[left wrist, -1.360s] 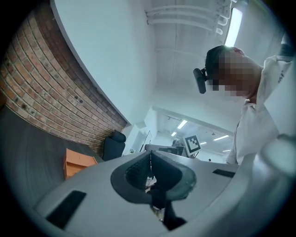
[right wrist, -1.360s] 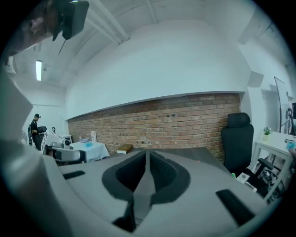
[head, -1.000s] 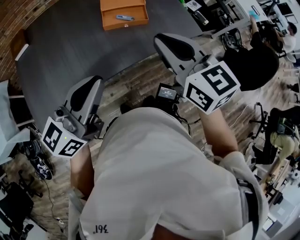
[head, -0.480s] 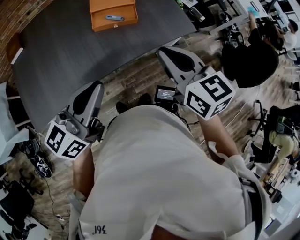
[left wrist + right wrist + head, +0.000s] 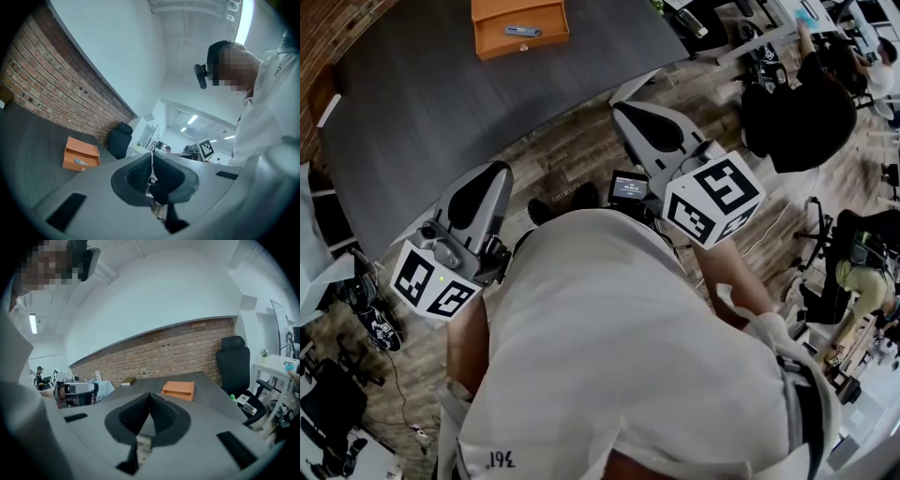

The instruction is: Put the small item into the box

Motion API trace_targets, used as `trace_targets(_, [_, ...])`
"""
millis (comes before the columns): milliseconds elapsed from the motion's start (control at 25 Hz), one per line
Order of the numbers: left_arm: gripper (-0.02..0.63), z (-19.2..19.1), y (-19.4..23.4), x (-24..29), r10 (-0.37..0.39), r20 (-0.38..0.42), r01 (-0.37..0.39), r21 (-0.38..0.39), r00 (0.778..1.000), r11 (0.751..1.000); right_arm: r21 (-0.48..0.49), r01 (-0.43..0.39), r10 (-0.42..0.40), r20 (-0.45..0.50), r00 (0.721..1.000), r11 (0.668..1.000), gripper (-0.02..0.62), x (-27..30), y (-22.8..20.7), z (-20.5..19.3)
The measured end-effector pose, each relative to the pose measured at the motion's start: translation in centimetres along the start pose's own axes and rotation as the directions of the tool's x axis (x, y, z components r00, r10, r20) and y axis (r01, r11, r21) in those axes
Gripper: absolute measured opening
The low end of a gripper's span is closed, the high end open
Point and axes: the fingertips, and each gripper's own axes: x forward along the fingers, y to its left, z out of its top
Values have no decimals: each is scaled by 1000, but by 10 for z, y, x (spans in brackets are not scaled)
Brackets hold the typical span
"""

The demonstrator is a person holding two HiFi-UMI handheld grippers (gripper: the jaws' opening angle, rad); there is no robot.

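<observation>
A: Entry one — small item (image 5: 523,31). Location?
B: Lying on the orange box (image 5: 517,45), at the far end of the dark table (image 5: 441,103). Seemingly in its open part, but too small to confirm. Likely placed as required already.
A: Left gripper (image 5: 151,155). Jaws?
B: Pads together, nothing between. Held low, close to the body, by the table's near edge and well apart from the box.
A: Right gripper (image 5: 150,395)?
B: Same entry: jaws pressed tip to tip, empty. Pointed toward the box, also well apart from it.
A: Reason for the posture?
B: Judged only — nothing to carry, hence shut and drawn back, out of the way of the box.
</observation>
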Motion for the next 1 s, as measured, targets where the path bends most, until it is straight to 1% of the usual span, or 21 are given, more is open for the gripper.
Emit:
trace_targets(320, [14,-4,-8,7,-14,-7,14,-5,1000,1000,37,39,-39,11,999,999,12,-9,-19,-4])
trace_targets(440, [14,-7,-9,6,-15,-11,15,-6,1000,1000,35,44,-44,10,999,998,12,-11,-21,-5])
trace_targets(840, [14,-10,-18,10,-16,-19,16,-6,1000,1000,21,32,-32,17,999,999,12,-18,-20,-2])
trace_targets(1000, [14,-9,-15,10,-13,-19,13,-5,1000,1000,12,23,-23,20,1000,1000,12,-14,-19,1])
